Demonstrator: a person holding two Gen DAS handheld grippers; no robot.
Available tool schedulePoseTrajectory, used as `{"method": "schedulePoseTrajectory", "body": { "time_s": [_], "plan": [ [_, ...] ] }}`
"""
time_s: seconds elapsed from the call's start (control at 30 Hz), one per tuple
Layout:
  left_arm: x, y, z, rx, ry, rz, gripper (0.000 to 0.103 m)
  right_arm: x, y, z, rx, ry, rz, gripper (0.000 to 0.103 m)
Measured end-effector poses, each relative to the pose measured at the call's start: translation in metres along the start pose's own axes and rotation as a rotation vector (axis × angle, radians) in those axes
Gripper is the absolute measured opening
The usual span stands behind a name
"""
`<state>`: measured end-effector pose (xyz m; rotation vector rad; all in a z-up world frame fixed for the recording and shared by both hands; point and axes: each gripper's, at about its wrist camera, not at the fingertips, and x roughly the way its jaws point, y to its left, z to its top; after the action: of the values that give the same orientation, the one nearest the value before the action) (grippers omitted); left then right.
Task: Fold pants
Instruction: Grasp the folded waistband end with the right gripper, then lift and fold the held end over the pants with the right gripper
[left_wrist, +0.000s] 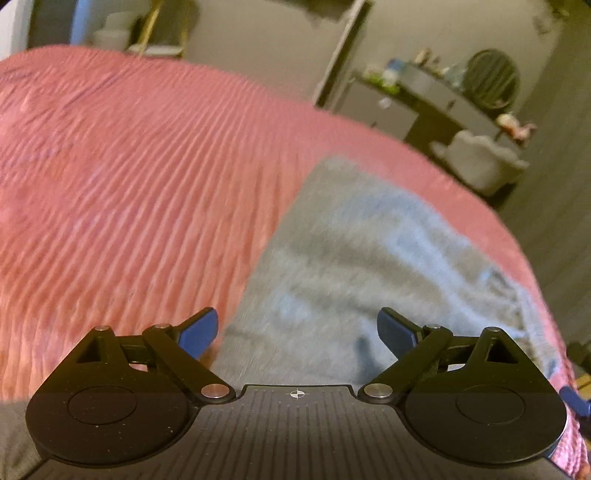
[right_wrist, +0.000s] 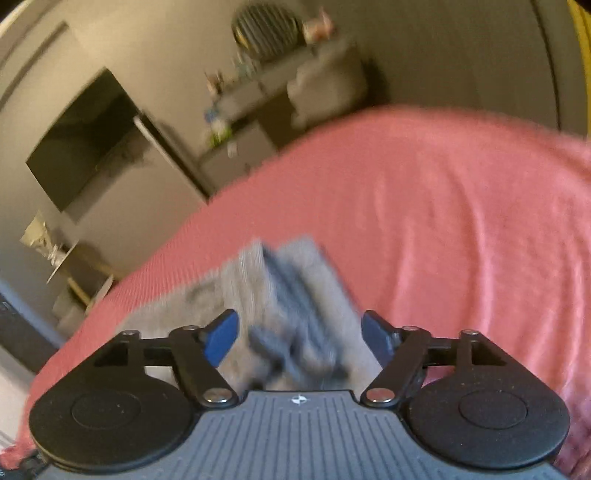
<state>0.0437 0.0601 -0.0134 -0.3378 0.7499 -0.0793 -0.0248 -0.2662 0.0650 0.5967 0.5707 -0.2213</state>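
Grey pants (left_wrist: 354, 258) lie on a pink ribbed bedspread (left_wrist: 129, 184). In the left wrist view my left gripper (left_wrist: 297, 332) is open just above the pants' near part, blue fingertips (left_wrist: 199, 332) wide apart, holding nothing. In the right wrist view the grey pants (right_wrist: 280, 295) show folds and a darker crease between the fingers. My right gripper (right_wrist: 299, 332) is open over them, holding nothing. Both views are blurred by motion.
The pink bedspread (right_wrist: 443, 221) spreads wide to the left of the pants in the left view and to the right in the right view. Beyond the bed edge stand a dresser with small items (left_wrist: 424, 92), a grey chair (left_wrist: 480, 162) and a dark wall screen (right_wrist: 85, 140).
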Motion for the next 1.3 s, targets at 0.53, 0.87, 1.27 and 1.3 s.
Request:
{"method": "schedulePoseTrajectory", "body": {
  "time_s": [0.53, 0.87, 1.27, 1.3],
  "plan": [
    [0.104, -0.080, 0.043, 0.209, 0.055, -0.029, 0.097, 0.034, 0.054, -0.038, -0.484, -0.044, 0.038, 0.038],
    [0.083, -0.055, 0.033, 0.263, 0.079, 0.045, 0.102, 0.054, 0.025, -0.029, -0.311, 0.086, 0.006, 0.086],
    [0.098, 0.040, 0.045, -0.044, 0.317, -0.106, 0.102, 0.080, 0.011, 0.011, -0.274, 0.309, 0.124, 0.087],
    [0.100, 0.041, 0.048, -0.028, 0.325, -0.122, 0.102, 0.083, 0.007, 0.017, -0.270, 0.337, 0.149, 0.087]
  ]
}}
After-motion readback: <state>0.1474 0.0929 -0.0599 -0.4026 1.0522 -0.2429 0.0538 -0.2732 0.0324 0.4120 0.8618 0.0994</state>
